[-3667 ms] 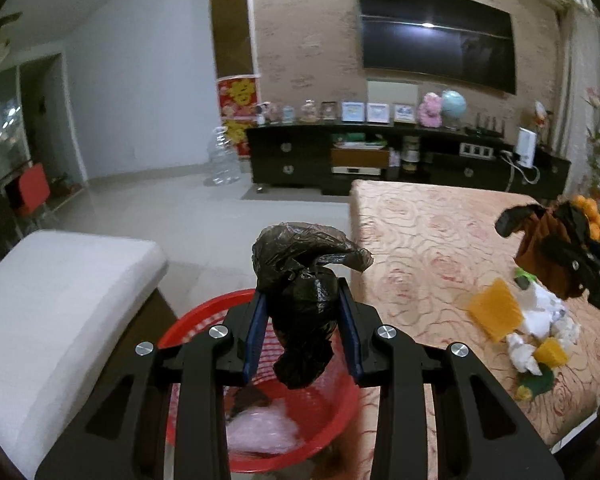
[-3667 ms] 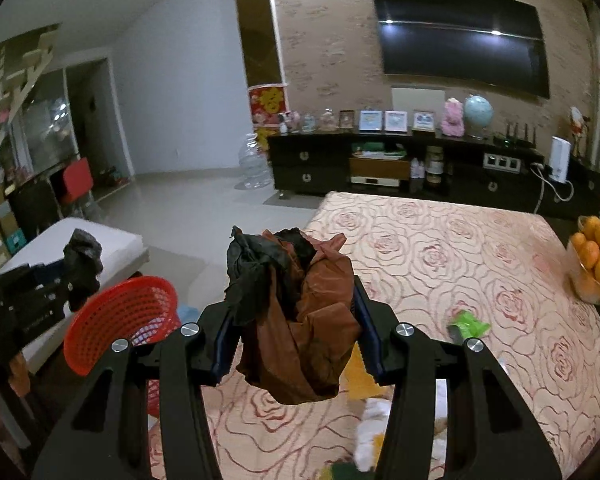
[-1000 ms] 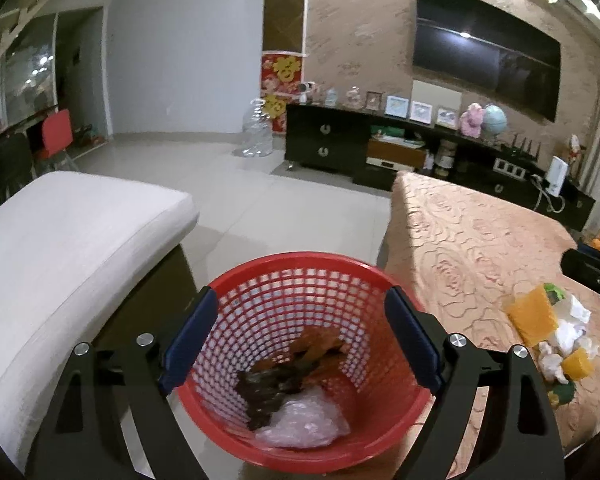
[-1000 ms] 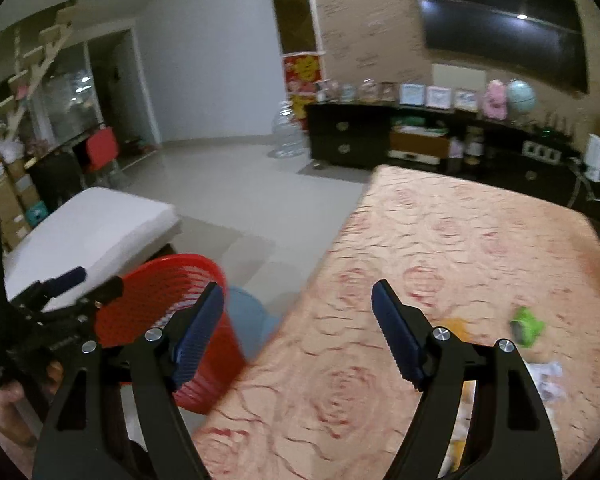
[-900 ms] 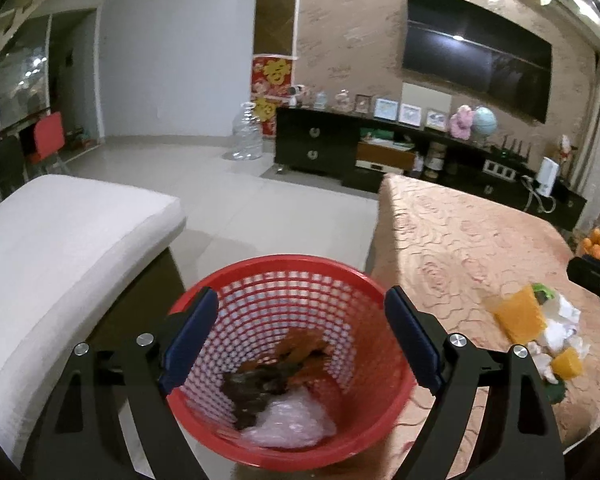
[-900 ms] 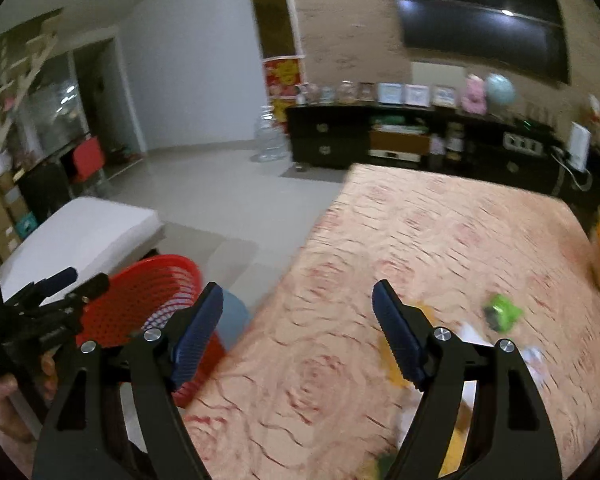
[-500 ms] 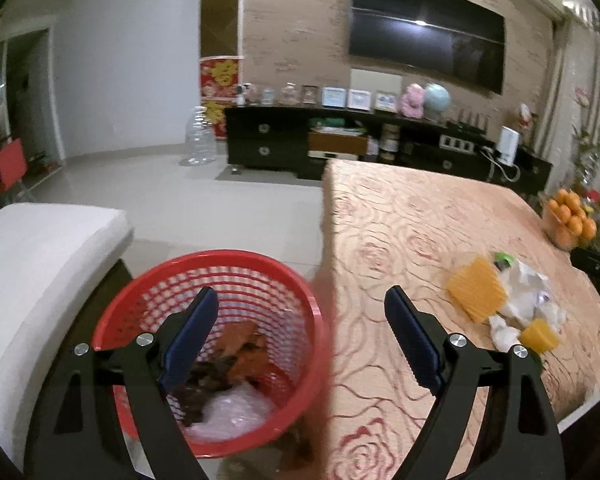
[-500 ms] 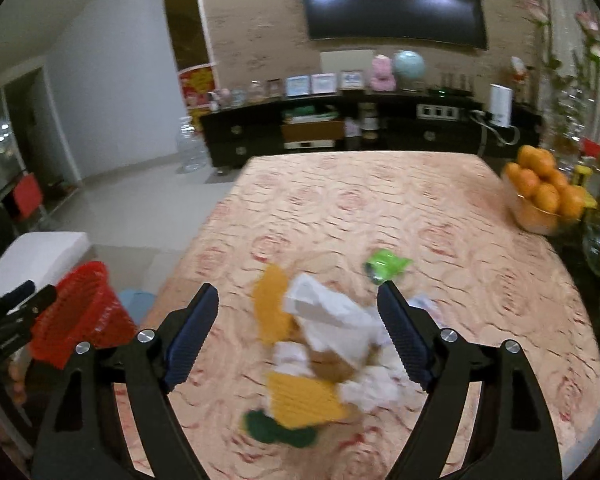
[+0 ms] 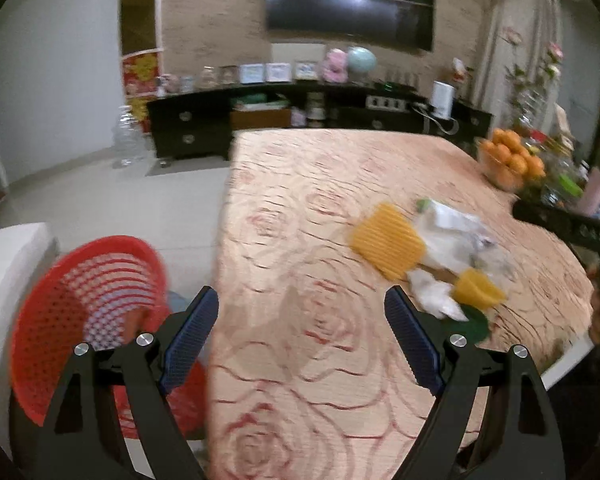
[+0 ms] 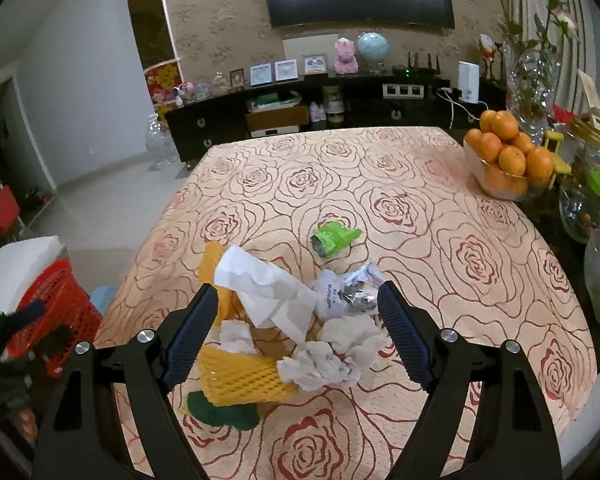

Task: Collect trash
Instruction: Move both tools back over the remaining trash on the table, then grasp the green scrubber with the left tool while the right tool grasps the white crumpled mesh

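A pile of trash lies on the rose-patterned table [image 10: 440, 216]: white crumpled paper [image 10: 268, 288], yellow foam netting [image 10: 236, 378], a silver wrapper [image 10: 348, 290], a dark green scrap [image 10: 220, 414] and a green wrapper [image 10: 334, 238] apart behind it. My right gripper [image 10: 296, 332] is open and empty, just above the pile. My left gripper [image 9: 300, 340] is open and empty over the table's left edge. The pile also shows in the left wrist view [image 9: 428, 256]. The red basket [image 9: 84, 304] stands on the floor left of the table.
A bowl of oranges [image 10: 508, 158] and glass jars [image 10: 588, 204] stand along the table's right side. A white cushioned seat [image 9: 8, 264] is left of the basket. A dark TV cabinet [image 10: 300, 112] lines the far wall.
Both grippers have let go of their bags, which now lie in the basket. Both have swung right from the basket to the table; the right one is now at the pile.
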The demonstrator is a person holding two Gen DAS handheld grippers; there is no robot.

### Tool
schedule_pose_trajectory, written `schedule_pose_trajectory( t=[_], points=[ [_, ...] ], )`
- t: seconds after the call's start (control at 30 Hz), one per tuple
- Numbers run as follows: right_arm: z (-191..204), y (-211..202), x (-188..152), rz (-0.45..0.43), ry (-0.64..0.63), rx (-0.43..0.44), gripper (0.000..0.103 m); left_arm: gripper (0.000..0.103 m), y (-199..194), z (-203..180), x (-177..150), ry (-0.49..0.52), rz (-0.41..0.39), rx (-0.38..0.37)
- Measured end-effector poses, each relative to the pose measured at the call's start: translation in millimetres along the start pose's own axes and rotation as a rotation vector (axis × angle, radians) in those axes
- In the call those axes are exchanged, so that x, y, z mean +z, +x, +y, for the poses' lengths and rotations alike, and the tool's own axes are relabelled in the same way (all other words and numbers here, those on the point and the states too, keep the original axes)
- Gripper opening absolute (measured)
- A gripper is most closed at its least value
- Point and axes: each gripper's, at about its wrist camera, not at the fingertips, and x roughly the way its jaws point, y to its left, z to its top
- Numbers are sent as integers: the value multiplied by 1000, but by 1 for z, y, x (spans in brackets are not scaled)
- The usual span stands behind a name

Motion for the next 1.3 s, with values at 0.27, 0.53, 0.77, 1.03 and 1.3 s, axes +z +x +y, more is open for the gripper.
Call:
schedule_pose_trajectory(
  t=[0.27,0.53,0.77,1.03,1.3],
  points=[
    [-16,1,1,8,52,-5,79,82,29,-61,-21,120,84,-158],
    [-25,7,-3,37,91,18,79,82,61,-105,-26,161,146,-246],
    [-29,9,-5,49,95,16,79,81,84,-116,-31,161,184,-262],
    [-31,10,-6,56,100,17,79,52,89,-113,-36,163,209,-297],
    [-37,27,-14,104,122,14,79,52,71,-91,-36,125,194,-270]
  ],
)
